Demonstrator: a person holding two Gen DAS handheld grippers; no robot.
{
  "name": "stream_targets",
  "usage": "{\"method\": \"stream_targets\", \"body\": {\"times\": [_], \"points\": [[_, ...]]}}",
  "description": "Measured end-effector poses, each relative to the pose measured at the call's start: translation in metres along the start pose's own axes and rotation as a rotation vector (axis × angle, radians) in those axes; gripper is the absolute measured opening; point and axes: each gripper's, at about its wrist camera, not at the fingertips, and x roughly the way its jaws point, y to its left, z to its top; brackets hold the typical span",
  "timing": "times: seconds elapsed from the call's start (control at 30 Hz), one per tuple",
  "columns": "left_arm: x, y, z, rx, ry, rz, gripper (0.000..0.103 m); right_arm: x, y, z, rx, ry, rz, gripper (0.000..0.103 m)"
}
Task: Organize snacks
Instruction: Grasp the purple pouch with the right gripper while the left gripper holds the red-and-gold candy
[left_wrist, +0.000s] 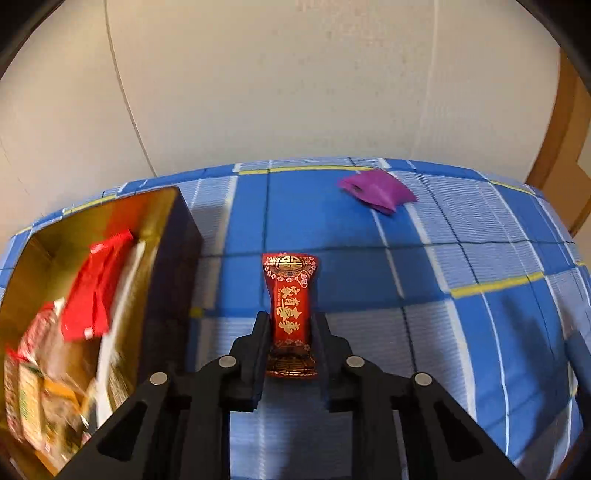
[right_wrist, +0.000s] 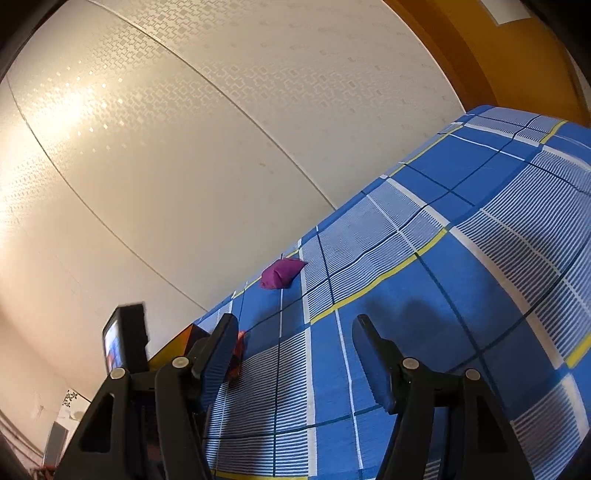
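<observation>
Clamping red candy packet (left_wrist: 290, 314) in left gripper (left_wrist: 290, 325) beside gold box (left_wrist: 162, 236); right gripper (right_wrist: 295, 332) gaping, empty, over blue plaid cloth (right_wrist: 461, 277).

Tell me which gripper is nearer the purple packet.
Cannot tell. The left gripper, shut on the red candy, and the open right gripper both sit well short of the purple packet.

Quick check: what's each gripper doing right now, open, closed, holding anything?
Left gripper: shut on the red snack packet.
Right gripper: open, nothing between its fingers.
</observation>
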Motion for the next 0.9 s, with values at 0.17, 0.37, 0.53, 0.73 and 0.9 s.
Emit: {"method": "stream_targets", "body": {"times": [0.17, 0.37, 0.53, 0.73, 0.9], "points": [[0.0, -0.005, -0.008, -0.037, -0.008, -0.014, 0.033, 0.003, 0.0, -0.002, -0.009, 0.008, -0.017, 0.066], [0.003, 0.003, -0.005, -0.074, -0.044, -0.029, 0.034, 0.007, 0.001, -0.002, -0.023, 0.014, -0.034, 0.066], [0.002, 0.014, -0.01, -0.127, -0.065, -0.085, 0.025, 0.019, 0.016, 0.009, -0.094, 0.046, -0.04, 0.076], [0.001, 0.017, -0.011, -0.14, -0.067, -0.122, 0.024, 0.077, 0.056, 0.047, -0.341, 0.12, -0.09, 0.079], [0.003, 0.019, -0.011, -0.14, -0.067, -0.133, 0.024, 0.156, 0.069, 0.065, -0.442, 0.231, -0.174, 0.08]]}}
